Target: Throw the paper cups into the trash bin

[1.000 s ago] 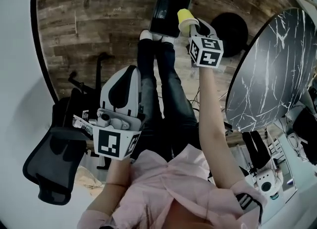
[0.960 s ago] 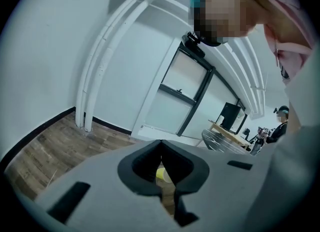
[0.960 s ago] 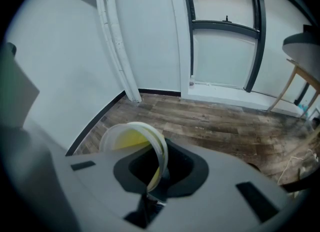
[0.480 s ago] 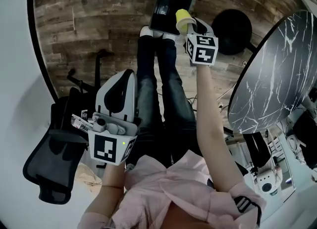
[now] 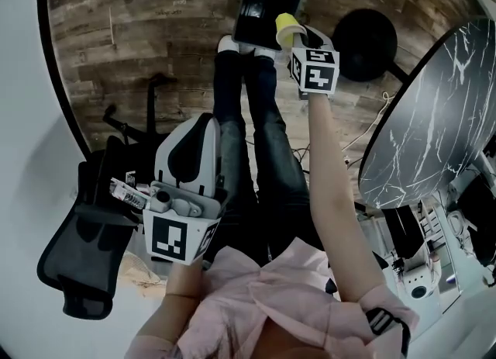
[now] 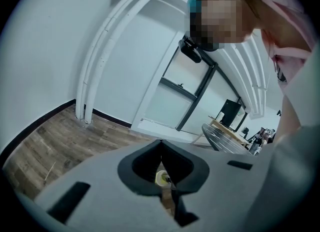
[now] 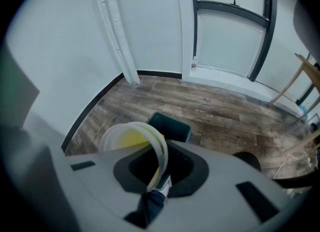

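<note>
My right gripper (image 5: 297,38), jaws clamped on the yellow paper cup (image 5: 288,27), has edged toward the trash bin (image 5: 266,8); drop looks close. Left gripper (image 5: 198,129) jaws closed, empty.

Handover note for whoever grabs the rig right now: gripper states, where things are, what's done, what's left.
Left gripper: jaws together with nothing between them, held low by the person's waist.
Right gripper: shut on the rim of the yellow paper cup, arm stretched out forward.
Trash bin: dark, open, on the wood floor by the person's feet. The cup sits at its right edge in the head view; I cannot tell whether it is directly over the opening.
Done: cup picked up and carried to the bin.
Left: centre the cup over the opening and release it. No other cups are in view.
</note>
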{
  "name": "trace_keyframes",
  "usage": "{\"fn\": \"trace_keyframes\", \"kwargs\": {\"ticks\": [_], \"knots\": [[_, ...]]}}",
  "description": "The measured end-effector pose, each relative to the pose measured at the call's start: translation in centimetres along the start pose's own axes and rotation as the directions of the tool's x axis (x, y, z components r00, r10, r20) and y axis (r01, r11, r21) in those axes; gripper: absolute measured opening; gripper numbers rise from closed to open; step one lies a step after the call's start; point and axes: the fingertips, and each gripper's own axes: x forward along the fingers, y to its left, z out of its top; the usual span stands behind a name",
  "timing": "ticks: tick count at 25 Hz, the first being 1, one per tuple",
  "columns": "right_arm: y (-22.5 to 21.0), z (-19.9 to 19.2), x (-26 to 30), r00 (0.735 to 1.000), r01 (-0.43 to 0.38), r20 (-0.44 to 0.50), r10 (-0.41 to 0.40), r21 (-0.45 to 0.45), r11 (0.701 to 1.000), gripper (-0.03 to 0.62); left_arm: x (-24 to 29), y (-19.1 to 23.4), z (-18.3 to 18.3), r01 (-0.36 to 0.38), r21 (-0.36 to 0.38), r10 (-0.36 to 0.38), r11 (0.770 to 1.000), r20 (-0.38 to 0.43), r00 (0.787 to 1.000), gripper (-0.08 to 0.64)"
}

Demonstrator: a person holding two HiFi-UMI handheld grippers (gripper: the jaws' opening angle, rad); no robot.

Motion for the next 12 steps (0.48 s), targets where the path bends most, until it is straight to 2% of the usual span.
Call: {"fn": "trace_keyframes", "kwargs": {"ticks": [4,9,12], "knots": [[0.3,-1.2,1.0,0.999,-0.007,-0.038,0.006,-0.022,1.000,0.040,0.1,0.1,-0.2,-0.005,-0.010,0.005,1.000,-0.004,1.000,0.015],[0.9,-3.3,2.8,0.990,-0.037,-0.141,0.012,-0.173,0.984,0.040,0.5,0.0,-0.2,-0.006,-0.015,0.006,1.000,-0.009,1.000,0.015],[1.5,-4.4,3.3,0.982,-0.081,-0.186,0.042,-0.207,0.975,0.040,0.6,0.0,-0.4,-0.008,-0.020,0.007,1.000,-0.014,1.000,0.015]]}}
